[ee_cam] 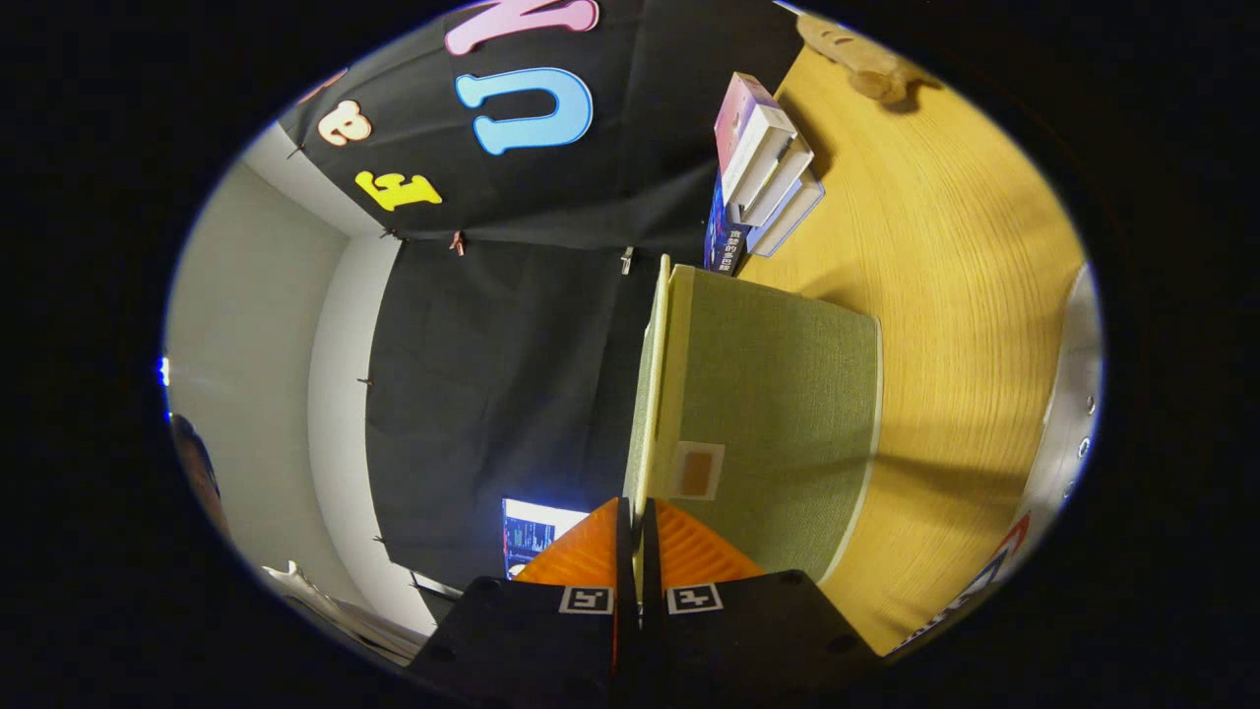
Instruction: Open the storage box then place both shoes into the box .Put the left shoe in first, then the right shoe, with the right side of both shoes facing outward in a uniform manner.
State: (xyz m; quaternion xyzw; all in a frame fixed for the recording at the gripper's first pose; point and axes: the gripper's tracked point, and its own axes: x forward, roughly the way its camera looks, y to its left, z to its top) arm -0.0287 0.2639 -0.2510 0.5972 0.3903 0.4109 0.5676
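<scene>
A: Largest item?
B: Wooden table [945, 295], view rolled sideways. On it the green storage box [778, 414], pale rim w/ an orange-patch tag [698, 472].

A: Beyond the box?
B: Stack of books [768, 167]; a tan plush toy [856, 54] further off.

A: Gripper?
B: Gripper [632, 512] w/ orange fingers [689, 551] nearly together, pinching the box's thin lid edge [642, 394] between them.
</scene>
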